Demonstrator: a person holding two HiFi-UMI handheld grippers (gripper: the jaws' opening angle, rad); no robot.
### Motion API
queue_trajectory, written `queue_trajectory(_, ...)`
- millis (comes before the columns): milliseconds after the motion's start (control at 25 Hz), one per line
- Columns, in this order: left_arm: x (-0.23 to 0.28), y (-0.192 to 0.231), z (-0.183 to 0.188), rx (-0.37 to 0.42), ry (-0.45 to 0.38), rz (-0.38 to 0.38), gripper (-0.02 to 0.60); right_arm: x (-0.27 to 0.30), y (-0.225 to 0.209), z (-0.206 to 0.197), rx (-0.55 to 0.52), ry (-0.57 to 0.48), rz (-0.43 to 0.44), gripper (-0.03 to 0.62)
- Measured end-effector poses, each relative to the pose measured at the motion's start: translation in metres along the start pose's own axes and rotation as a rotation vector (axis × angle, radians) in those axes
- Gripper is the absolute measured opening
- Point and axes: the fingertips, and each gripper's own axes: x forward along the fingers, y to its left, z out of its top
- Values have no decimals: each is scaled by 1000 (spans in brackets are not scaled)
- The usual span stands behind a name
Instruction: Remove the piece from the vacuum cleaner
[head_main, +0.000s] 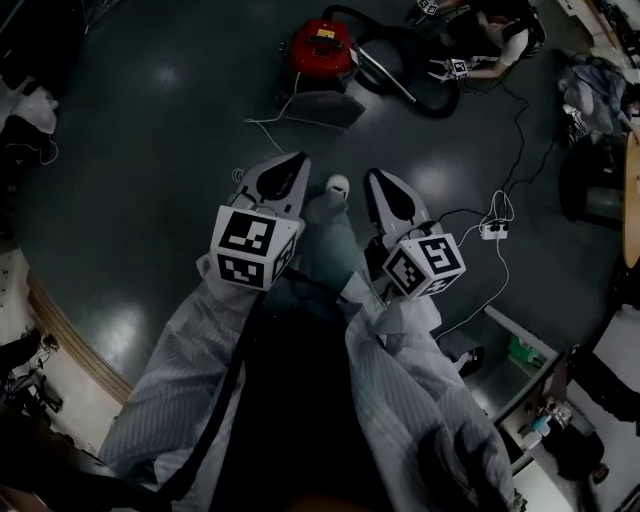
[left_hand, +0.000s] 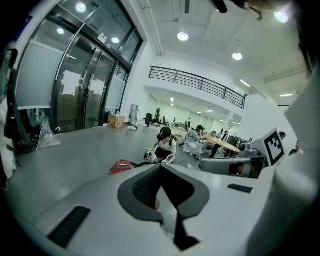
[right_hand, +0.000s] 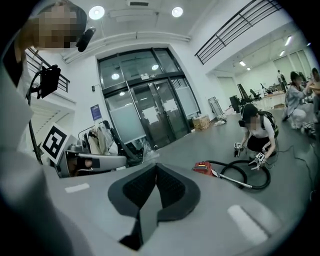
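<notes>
Left gripper (head_main: 296, 158) and right gripper (head_main: 376, 176) closed, 0 held. Vacuum (head_main: 322, 47) well apart; wand (head_main: 390, 78) judged stiff, light, best gripped near joint.

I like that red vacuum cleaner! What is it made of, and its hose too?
Vacuum cleaner: probably hard plastic; the smooth red shell looks a bit shiny under the lights.
Hose: likely bendy plastic or rubber, dull black; it lies in curved loops on the floor.

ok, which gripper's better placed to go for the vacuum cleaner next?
Left, marginally. The left gripper and right gripper are both shut, empty and well short of the vacuum cleaner; in the head view the left lines up closer with it.
</notes>
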Motion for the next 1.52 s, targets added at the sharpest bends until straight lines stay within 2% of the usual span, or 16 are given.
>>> queue_trajectory(160,79,38,11,-33,37,20,5,64,-70,7,-23,72,9,2)
queue_trajectory(400,186,98,34,-72,139,95,5,176,-151,33,-119,228,130,2)
queue_trajectory(560,249,129,11,-88,242,108,5,242,-202,14,-226,369,203,3)
queue_trajectory(720,306,154,-38,-41,372,58,6,307,-253,-35,-224,494,214,3)
queue_trajectory(840,348,168,-88,56,463,-22,6,347,-289,-81,-239,562,194,8)
queue_trajectory(920,384,183,-122,116,487,-61,6,376,-315,-113,-285,601,185,12)
queue_trajectory(1080,446,211,-185,248,517,-62,9,410,-354,-185,-422,707,255,37)
queue_trajectory(1120,459,218,-200,293,532,-65,22,416,-362,-201,-465,733,281,43)
queue_trajectory(1200,479,226,-228,383,568,-91,96,426,-373,-226,-520,772,327,61)
queue_trajectory(1360,506,235,-273,611,629,-158,164,445,-385,-259,-630,823,398,78)
queue_trajectory(1480,515,240,-299,826,678,-195,166,452,-383,-278,-758,885,459,84)
queue_trajectory(1520,520,240,-304,870,683,-200,166,452,-383,-284,-793,908,472,84)
